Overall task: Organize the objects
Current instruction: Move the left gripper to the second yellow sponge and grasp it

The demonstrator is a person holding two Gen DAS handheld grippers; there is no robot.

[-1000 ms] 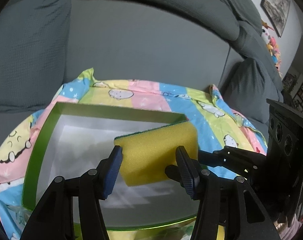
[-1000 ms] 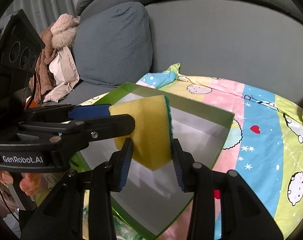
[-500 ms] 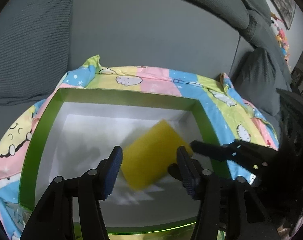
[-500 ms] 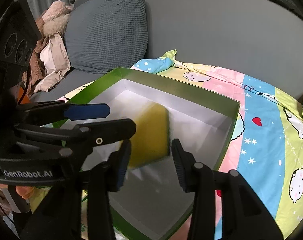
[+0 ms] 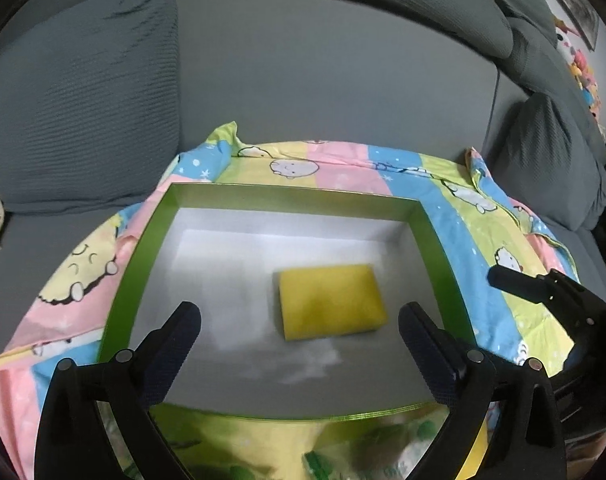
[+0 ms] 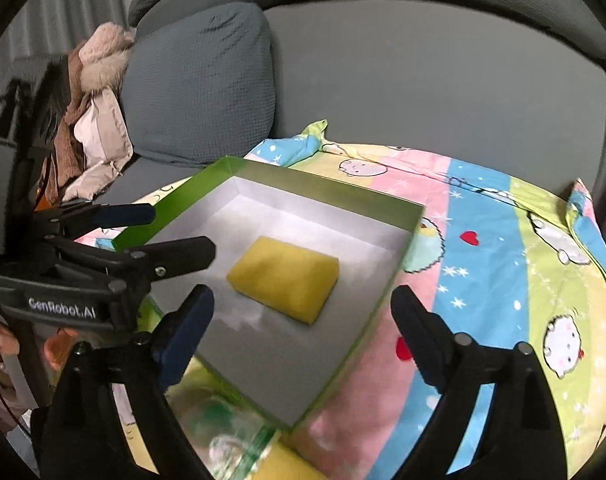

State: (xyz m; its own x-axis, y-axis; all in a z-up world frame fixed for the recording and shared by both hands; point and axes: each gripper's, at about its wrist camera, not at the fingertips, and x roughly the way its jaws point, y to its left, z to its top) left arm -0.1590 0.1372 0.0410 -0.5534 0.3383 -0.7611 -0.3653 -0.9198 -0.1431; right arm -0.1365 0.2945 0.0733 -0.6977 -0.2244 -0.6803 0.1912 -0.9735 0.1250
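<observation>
1 sponge (image 5: 330,302) flat in box (image 5: 137,264).

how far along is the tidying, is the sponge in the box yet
Done: the yellow sponge lies flat inside the green box. In hand: nothing; left gripper and right gripper are both open above it. Left: another yellow item lies outside the box.

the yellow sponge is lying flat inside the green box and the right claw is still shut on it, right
Not quite. The yellow sponge does lie flat inside the green box, but the right claw is open and clear of it, as the right wrist view shows.
</observation>
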